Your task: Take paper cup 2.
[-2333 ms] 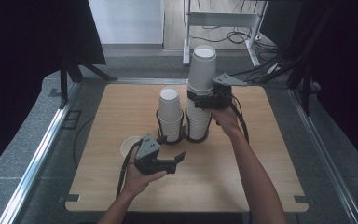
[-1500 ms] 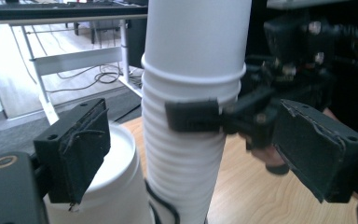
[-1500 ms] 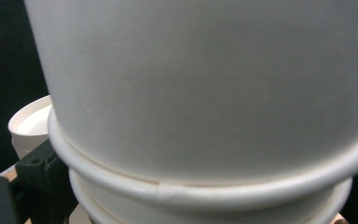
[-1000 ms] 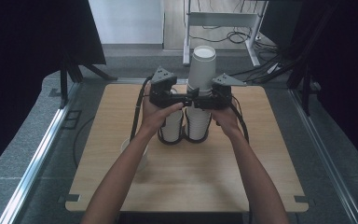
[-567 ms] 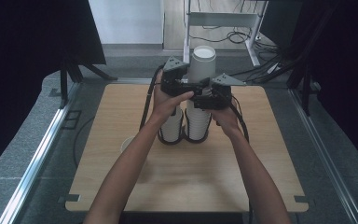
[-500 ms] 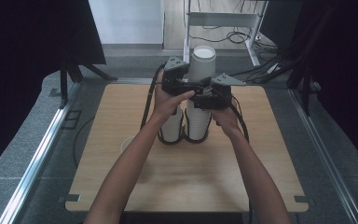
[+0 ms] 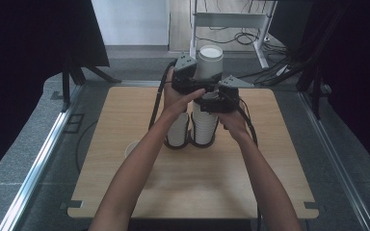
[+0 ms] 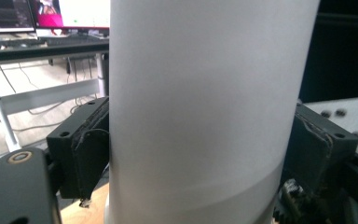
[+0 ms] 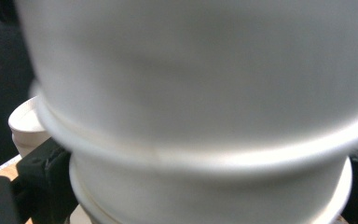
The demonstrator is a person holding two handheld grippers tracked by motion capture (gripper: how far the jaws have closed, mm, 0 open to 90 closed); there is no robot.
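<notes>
Two grippers' black fingers (image 8: 86,154) pinch smooth white paper cups (image 7: 208,65).

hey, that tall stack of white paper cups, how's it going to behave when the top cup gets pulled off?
Probably light and thin-walled: the top cup may dent under the jaws. The tall stack looks tippy, so the right gripper bracing it likely helps.
</notes>
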